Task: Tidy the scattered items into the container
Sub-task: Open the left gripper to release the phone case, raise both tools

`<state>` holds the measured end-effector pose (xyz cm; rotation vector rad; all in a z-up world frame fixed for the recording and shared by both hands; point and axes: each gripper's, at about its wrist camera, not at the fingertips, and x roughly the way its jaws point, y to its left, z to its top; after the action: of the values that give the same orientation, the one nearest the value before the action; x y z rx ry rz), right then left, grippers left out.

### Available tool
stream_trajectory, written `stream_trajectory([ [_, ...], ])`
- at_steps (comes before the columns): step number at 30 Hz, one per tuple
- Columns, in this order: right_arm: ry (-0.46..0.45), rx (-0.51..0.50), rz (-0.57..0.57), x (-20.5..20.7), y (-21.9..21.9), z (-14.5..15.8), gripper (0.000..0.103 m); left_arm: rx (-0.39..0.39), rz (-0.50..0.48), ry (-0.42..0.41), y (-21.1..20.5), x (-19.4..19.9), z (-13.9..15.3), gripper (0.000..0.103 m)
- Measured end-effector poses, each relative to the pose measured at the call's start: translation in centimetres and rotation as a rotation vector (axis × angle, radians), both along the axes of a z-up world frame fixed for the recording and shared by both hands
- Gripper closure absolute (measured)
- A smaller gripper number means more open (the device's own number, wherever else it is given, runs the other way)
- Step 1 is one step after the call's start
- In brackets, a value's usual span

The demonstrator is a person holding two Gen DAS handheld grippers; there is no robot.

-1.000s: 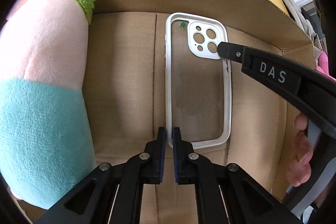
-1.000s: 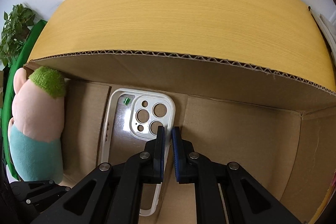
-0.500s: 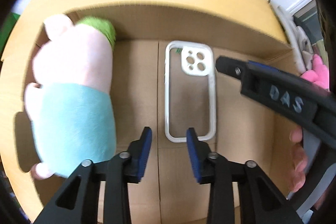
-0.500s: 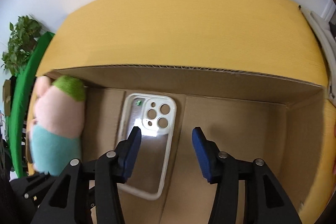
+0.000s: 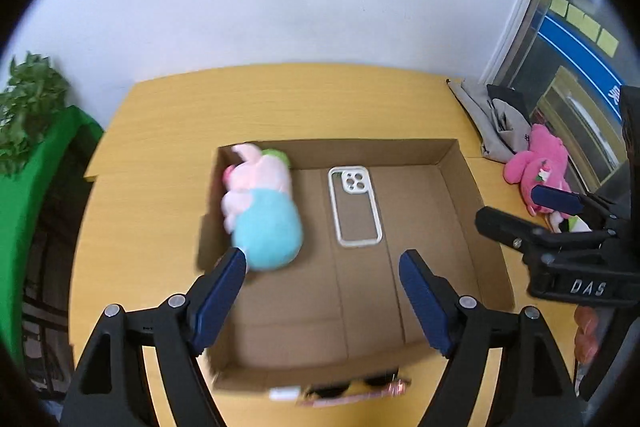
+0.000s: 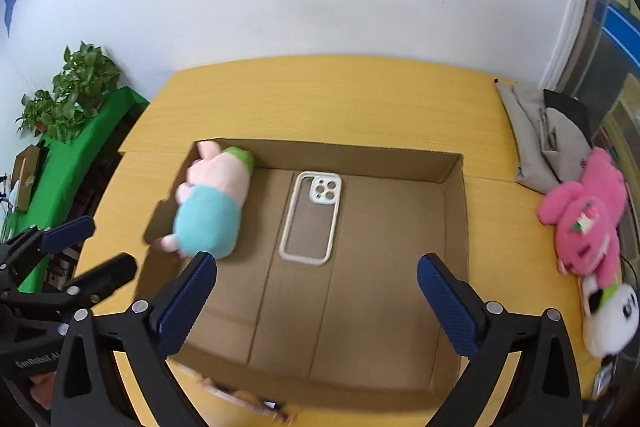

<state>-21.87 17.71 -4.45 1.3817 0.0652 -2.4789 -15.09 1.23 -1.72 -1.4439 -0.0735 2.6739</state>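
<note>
Yellow desk (image 6: 328, 95) against a white wall, cardboard box (image 6: 456, 227) in the middle with the phone case (image 6: 310, 223) and pig plush (image 6: 212, 203) already inside. Both grippers, left (image 5: 322, 301) and right (image 6: 316, 301), have jaws that just spread apart, empty. Next up is probably the pink plush (image 6: 588, 215), lying on the desk right of the box with its long axis running near-to-far, so the right one's closer.

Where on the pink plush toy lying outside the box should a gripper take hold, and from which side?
Grip the pink plush toy across its round middle, coming from above. It lies flat on the table, and its soft body should compress between the pads.
</note>
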Motion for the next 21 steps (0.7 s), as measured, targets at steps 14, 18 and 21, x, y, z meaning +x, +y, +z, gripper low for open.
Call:
stream_trajectory([
  [14,-0.185,-0.044,0.008,13.6,2.3,-5.9,0.001,0.086,0.018,-0.187,-3.2,9.1,-6.9,0.024],
  [18,-0.222,-0.009,0.005,16.0,2.2,-9.6,0.001,0.125,-0.002,-0.228,-3.7,9.6,-9.9,0.024],
  [21,-0.207,-0.003,0.024,16.7,1.4,-11.8,0.001,0.150,-0.010,-0.246,-3.6,9.2,-12.6,0.024],
])
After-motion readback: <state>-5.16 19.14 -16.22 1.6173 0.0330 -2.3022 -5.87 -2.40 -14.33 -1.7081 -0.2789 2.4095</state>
